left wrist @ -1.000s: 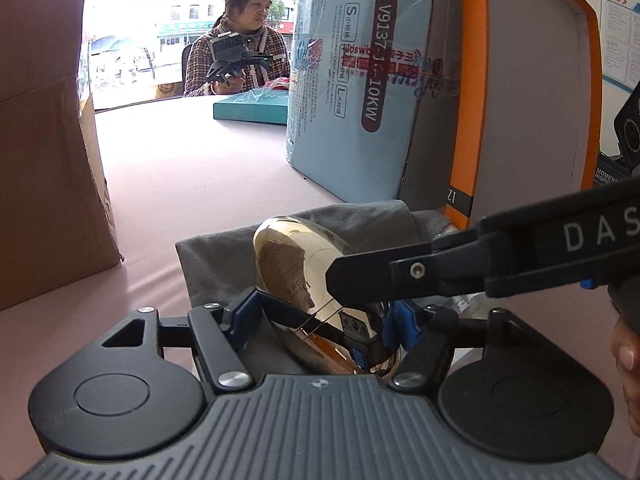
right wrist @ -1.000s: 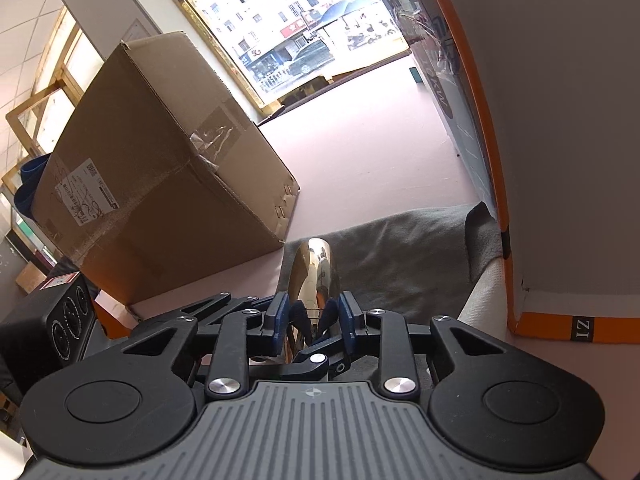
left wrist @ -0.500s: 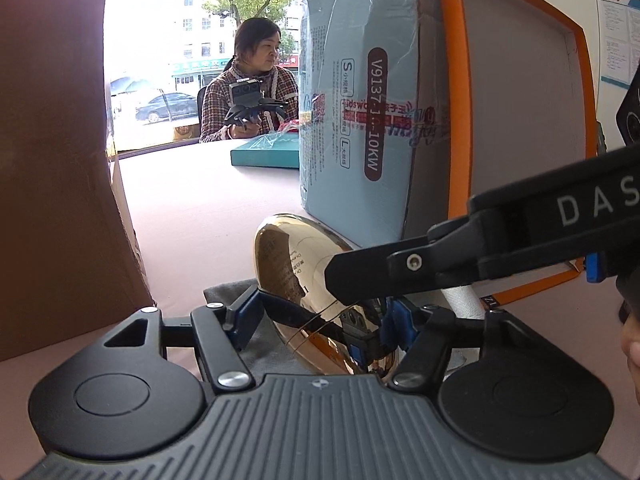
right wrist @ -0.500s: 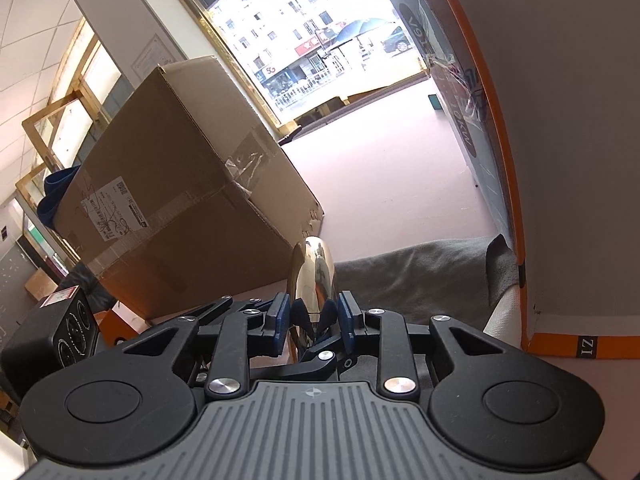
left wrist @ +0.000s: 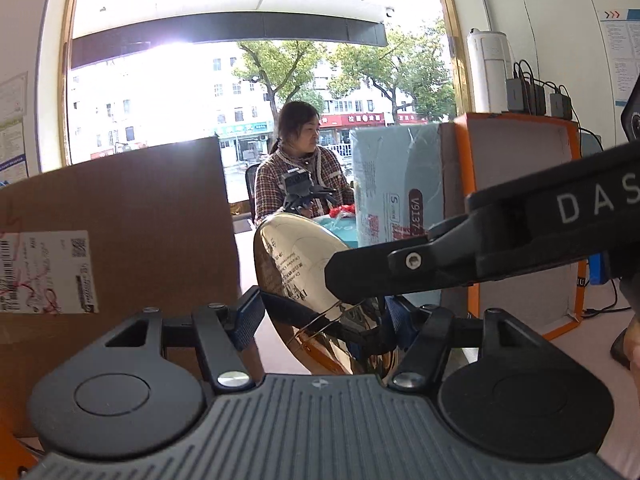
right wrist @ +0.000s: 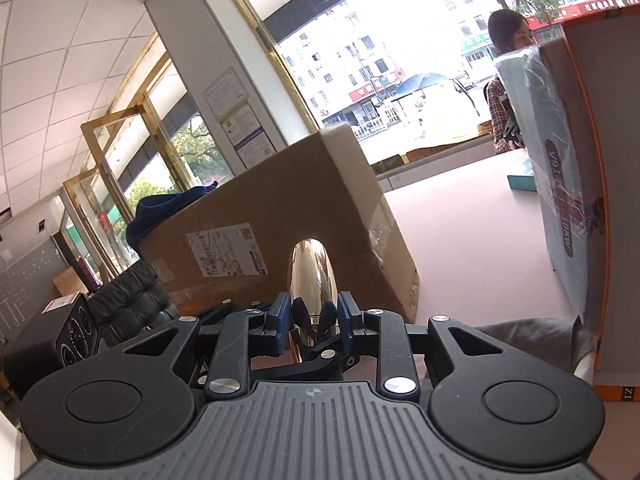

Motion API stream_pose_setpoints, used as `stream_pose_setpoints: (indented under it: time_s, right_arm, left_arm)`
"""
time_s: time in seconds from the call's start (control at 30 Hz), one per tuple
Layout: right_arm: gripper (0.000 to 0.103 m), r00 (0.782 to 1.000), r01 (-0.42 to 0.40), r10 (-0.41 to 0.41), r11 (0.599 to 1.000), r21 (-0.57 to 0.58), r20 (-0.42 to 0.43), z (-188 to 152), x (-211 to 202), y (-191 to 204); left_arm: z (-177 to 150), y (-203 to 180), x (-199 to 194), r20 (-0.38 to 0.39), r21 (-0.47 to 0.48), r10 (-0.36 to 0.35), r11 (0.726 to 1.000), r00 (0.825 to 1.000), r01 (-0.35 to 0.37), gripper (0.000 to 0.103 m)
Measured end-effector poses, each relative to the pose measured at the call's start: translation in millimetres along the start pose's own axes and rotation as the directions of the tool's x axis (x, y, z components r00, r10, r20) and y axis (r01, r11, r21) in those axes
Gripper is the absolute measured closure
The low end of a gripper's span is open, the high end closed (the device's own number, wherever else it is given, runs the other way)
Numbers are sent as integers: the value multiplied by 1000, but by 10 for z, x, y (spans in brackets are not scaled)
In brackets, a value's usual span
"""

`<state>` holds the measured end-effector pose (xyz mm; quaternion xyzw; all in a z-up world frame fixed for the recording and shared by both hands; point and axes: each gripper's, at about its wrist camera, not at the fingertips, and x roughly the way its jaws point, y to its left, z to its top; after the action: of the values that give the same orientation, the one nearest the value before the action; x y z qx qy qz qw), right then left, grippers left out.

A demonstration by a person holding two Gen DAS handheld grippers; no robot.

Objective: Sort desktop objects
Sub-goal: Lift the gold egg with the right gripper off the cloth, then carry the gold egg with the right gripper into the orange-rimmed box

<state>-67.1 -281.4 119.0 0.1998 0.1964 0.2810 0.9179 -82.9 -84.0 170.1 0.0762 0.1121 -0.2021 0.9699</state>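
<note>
While both claws grip it, the mirror-bright gold case (left wrist: 296,264) shows printed text.

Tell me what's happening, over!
Right hand-held gripper clamped on shiny gold oval metal object. Left hand-held gripper around it too. Brown cardboard box close ahead.

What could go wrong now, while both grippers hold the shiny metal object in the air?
1. The shiny metal object is smooth and curved; the right gripper pinches only its narrow edge, so it may slip out.
2. The left gripper grips the same object; if the hands pull apart or twist differently, one grip could fail.
3. The cardboard box and the blue box stand close on both sides, so a swing could hit them.
</note>
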Motion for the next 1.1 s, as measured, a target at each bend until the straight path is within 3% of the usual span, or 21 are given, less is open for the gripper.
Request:
stream_pose_setpoints:
  time_s: [0.3, 0.4, 0.6, 0.77, 0.9, 1.1]
  right_arm:
    - [79, 996, -84, 79, 984, -154, -39, 76, 418, 1481]
    - [79, 992, -119, 107, 972, -204, -71, 13, 676, 1943]
    - [79, 978, -177, 141, 949, -262, -153, -272, 1286, 2680]
    - [79, 967, -198, 141, 939, -280, -211, -575, 1702, 3031]
    - [79, 956, -197, 122, 941, -275, -267, -742, 1998, 3163]
    - [79, 930, -194, 121, 964, -183, -348, -920, 2423, 3101]
  left_arm:
    - [186, 1015, -910, -4, -71, 153, 986, 988, -153, 43]
    - [114, 1365, -1137, -17, -61, 241, 968, 970, -241, 45]
    - [-121, 2094, -1409, -102, -140, 321, 933, 942, -333, 46]
    - [-370, 2518, -1498, -178, -149, 371, 905, 911, -398, 47]
    - [-591, 2726, -1469, -260, -190, 355, 893, 898, -408, 47]
    - [-869, 2936, -1277, -386, -210, 326, 880, 863, -426, 47]
